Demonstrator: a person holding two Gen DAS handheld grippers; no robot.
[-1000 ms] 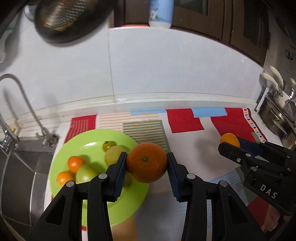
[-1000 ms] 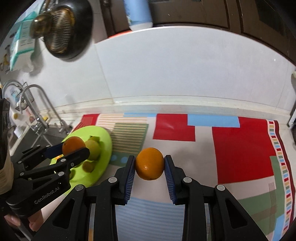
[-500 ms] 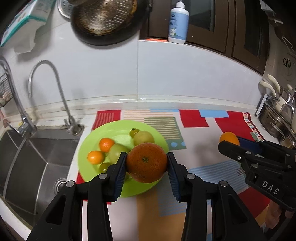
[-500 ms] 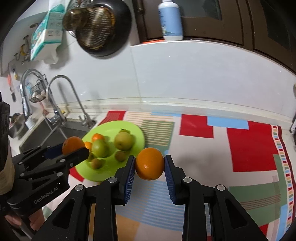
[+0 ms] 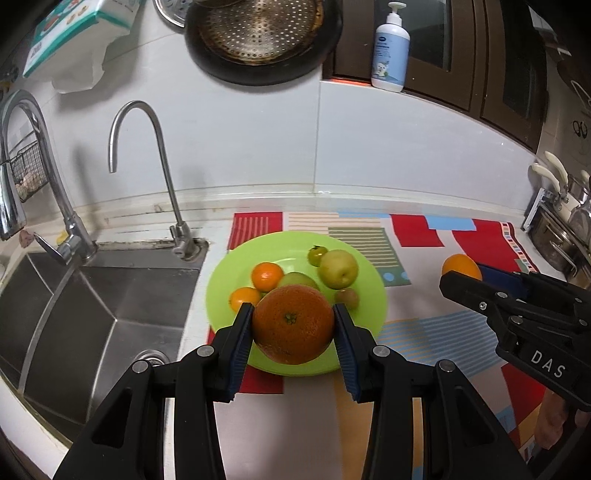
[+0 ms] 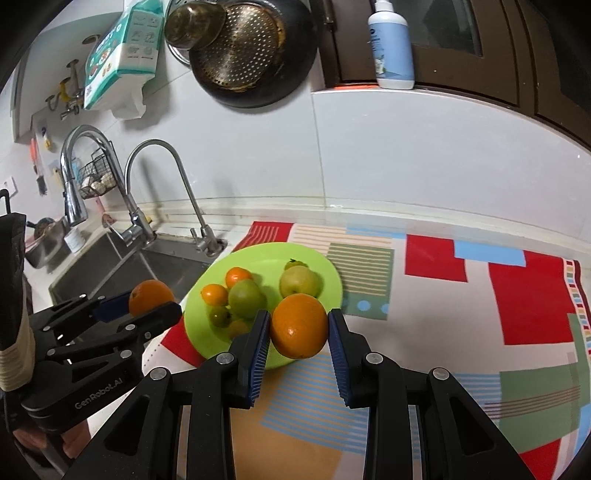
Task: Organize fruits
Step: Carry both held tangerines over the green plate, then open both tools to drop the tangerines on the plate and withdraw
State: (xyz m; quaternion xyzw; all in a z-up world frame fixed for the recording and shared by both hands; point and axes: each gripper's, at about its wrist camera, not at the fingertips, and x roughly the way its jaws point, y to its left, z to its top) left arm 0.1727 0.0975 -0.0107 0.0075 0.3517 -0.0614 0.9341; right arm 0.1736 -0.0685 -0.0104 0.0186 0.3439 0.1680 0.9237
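My left gripper [image 5: 293, 328] is shut on a large dark orange [image 5: 293, 323] and holds it above the near edge of a green plate [image 5: 373, 291]. The plate holds two small oranges, two green apples [image 5: 338, 268] and a few small fruits. My right gripper [image 6: 298, 332] is shut on a lighter orange [image 6: 298, 325], above the plate's [image 6: 328, 269] near right edge. The right gripper also shows at the right of the left wrist view [image 5: 476, 280], and the left gripper at the left of the right wrist view [image 6: 147, 302].
A steel sink [image 5: 92, 314] with two taps [image 5: 162, 158] lies left of the plate. A colourful patterned mat [image 6: 461, 314] covers the counter. A pan and strainer [image 5: 258, 33] hang on the white wall, a lotion bottle [image 5: 391, 48] stands on the ledge, and pots [image 5: 565, 229] sit far right.
Both grippers have pulled back and risen with their oranges still held. The plate, sink and taps now show more fully and farther off.
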